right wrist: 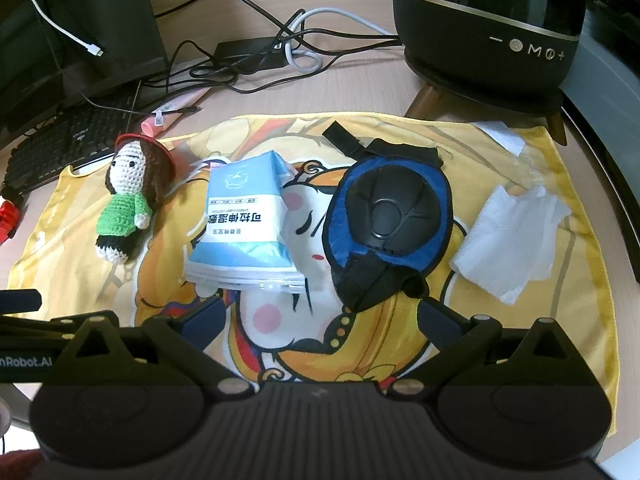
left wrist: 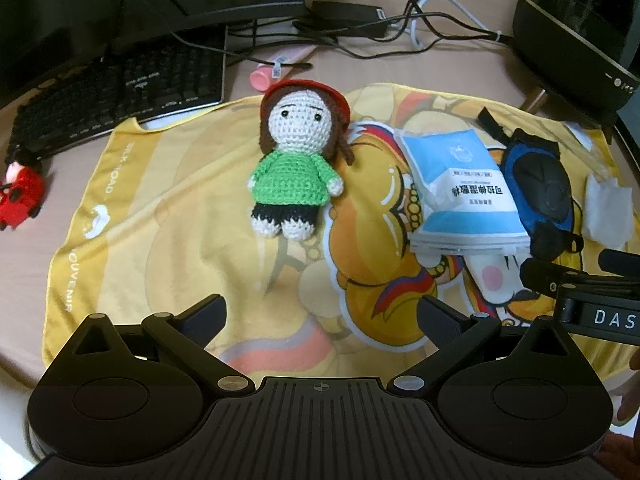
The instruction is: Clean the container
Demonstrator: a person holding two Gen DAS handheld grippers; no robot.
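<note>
Desk surface: pale wood-tone desk (right wrist: pixel 400 92), one yellow printed cloth (right wrist: pixel 256 340) spread flat.
Left gripper (left wrist: pixel 320 312): low over cloth's near edge, fingers spread wide, nothing held.
Right gripper (right wrist: pixel 320 316): same pose, fingers wide apart, empty, just short of pad.
One black speaker (right wrist: pixel 488 20) on wooden legs, back right.
One black keyboard (left wrist: pixel 120 96), back left.
One blue-and-black pad (right wrist: pixel 392 220), centre-right of cloth.
One blue wipes packet (right wrist: pixel 244 224), just beside it.
One crocheted doll (left wrist: pixel 296 160), lying face up.
One white tissue (right wrist: pixel 512 236), whole only in right wrist view.
One red toy (left wrist: pixel 20 196), clearer in left wrist view.
</note>
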